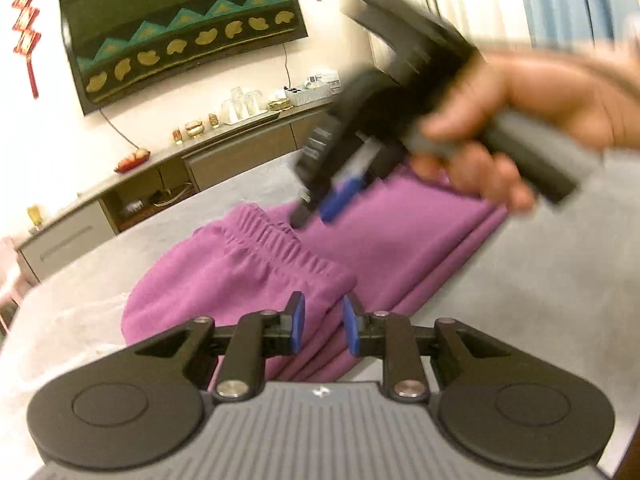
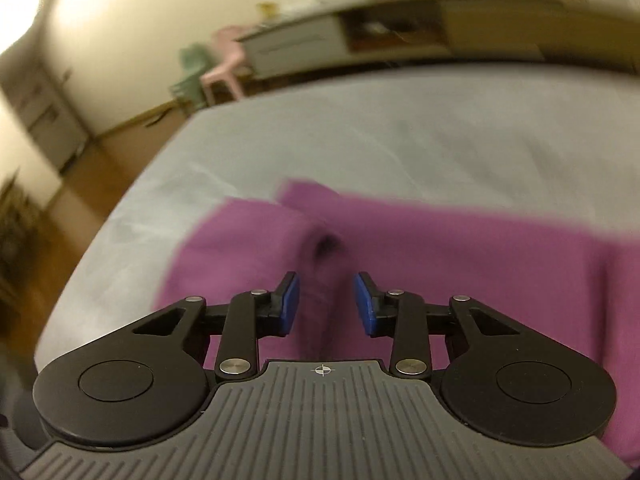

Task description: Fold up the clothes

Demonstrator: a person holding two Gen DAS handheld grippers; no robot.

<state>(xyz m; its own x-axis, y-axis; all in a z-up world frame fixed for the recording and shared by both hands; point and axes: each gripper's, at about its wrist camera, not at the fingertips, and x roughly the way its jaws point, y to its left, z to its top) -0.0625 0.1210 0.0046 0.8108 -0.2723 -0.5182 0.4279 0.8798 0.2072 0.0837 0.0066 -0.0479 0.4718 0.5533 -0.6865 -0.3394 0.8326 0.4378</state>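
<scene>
Purple trousers (image 1: pixel 256 276) lie on the grey bed (image 1: pixel 540 280), long axis running from lower left to upper right of the left view. Left gripper (image 1: pixel 322 322), jaws slightly parted and empty, sits nearest their elastic waistband. Right gripper (image 2: pixel 326 304), wider open and empty, hovers over mid-cloth.

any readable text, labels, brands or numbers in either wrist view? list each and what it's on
No words or numbers can be read.
Red hanging decorations on the wall: gold marks, too blurred to read.
Left gripper body: a small white mark, no letters.
Right gripper body: a crosshair mark, no letters.
Purple pants: no label visible.
</scene>
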